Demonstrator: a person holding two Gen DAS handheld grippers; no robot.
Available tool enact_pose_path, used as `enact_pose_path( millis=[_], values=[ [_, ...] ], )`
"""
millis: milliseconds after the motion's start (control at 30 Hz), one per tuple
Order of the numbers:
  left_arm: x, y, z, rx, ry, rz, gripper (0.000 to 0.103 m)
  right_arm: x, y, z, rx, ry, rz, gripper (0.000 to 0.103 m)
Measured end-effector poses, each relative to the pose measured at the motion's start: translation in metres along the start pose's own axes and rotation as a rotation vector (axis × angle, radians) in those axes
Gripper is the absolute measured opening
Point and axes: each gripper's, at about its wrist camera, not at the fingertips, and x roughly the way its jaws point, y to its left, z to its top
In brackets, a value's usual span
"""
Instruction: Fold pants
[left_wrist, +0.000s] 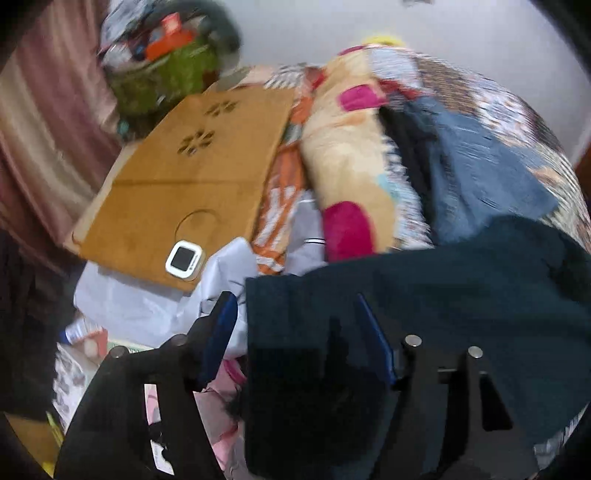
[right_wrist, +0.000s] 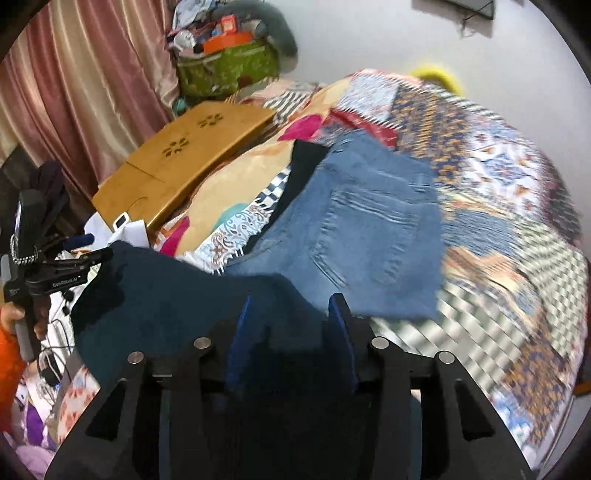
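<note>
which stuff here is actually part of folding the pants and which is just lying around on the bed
Part of the job:
- dark teal pants
- left gripper
- right gripper
- possibly the blue jeans, already folded on the bed

Just lying about:
- wooden lap table
- small white timer
- green bag
- floral pillow
- patchwork bedspread

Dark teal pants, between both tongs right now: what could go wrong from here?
1. The dark teal pants sit loosely between the left tongs and the right tongs; they may drop.
2. They overlap the folded jeans and could drag them.
3. The small white timer on the wooden lap desk could get swept off.
</note>
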Motion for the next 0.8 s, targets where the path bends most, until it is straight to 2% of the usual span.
enact_pose_path(
  millis=[200,367,567,667,767,800],
  values=[
    [-0.046,-0.053,-0.028,0.146,-0.017,-0.138,0.070,-0.065,0.000,-0.057,-0.011,-0.021,-0.073,0.044],
    [-0.069,-0.099,-0.062,0.239,0.003,-0.228,0.070,-0.092,0.010,-0.101,-0.015,-0.021,-0.087,0.047],
    [-0.068,-0.131,-0.091,0.301,0.051,-0.255,0.070,-0.092,0.022,-0.145,-0.015,0.010,-0.051,0.047],
    [-0.057,-0.148,-0.098,0.336,0.085,-0.222,0.070,-0.087,0.022,-0.160,-0.036,0.033,-0.043,0.047],
    [-0.053,-0.165,-0.096,0.365,0.071,-0.185,0.064,-0.079,0.021,-0.164,-0.074,0.043,-0.055,0.047],
    [-0.052,-0.169,-0.093,0.366,0.068,-0.183,0.060,-0.076,0.020,-0.162,-0.077,0.050,-0.054,0.047]
  ],
)
